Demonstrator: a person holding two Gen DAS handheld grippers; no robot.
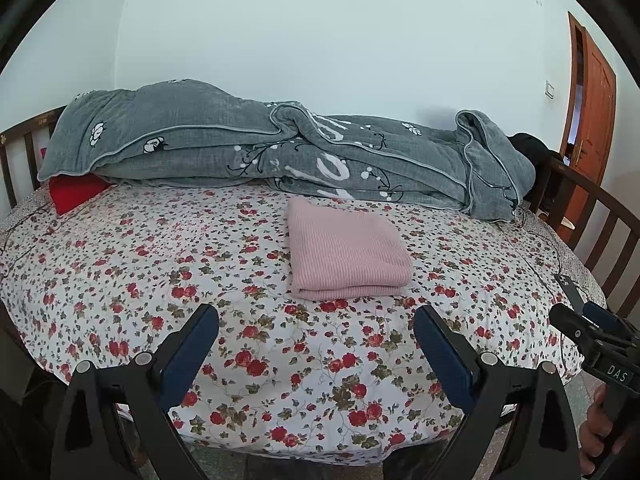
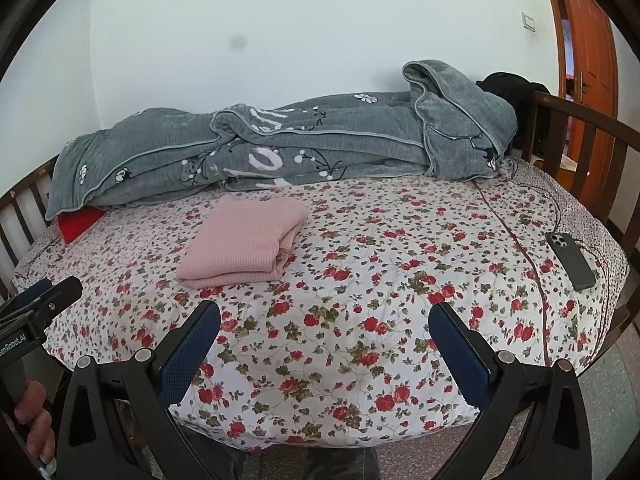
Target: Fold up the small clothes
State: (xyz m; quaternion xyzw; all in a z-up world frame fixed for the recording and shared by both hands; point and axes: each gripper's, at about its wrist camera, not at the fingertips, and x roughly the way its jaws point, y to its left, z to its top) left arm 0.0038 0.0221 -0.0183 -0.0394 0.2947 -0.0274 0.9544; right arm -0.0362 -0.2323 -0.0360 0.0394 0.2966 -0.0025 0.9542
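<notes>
A pink ribbed garment [image 1: 346, 254] lies folded into a neat rectangle in the middle of the floral bed sheet [image 1: 120, 264]; it also shows in the right wrist view [image 2: 244, 240]. My left gripper [image 1: 316, 328] is open and empty, held above the near part of the bed, short of the garment. My right gripper [image 2: 324, 326] is open and empty, to the right of the garment and nearer the bed's front edge. Each gripper shows at the edge of the other's view, the right one [image 1: 588, 328] and the left one [image 2: 44, 300].
A rumpled grey quilt [image 1: 260, 148] lies along the wall side of the bed. A red pillow [image 1: 76, 192] peeks out under its left end. A phone [image 2: 570, 254] with a cable lies near the bed's right edge. Wooden rails [image 2: 580, 136] bound both ends. A door [image 2: 588, 52] stands at right.
</notes>
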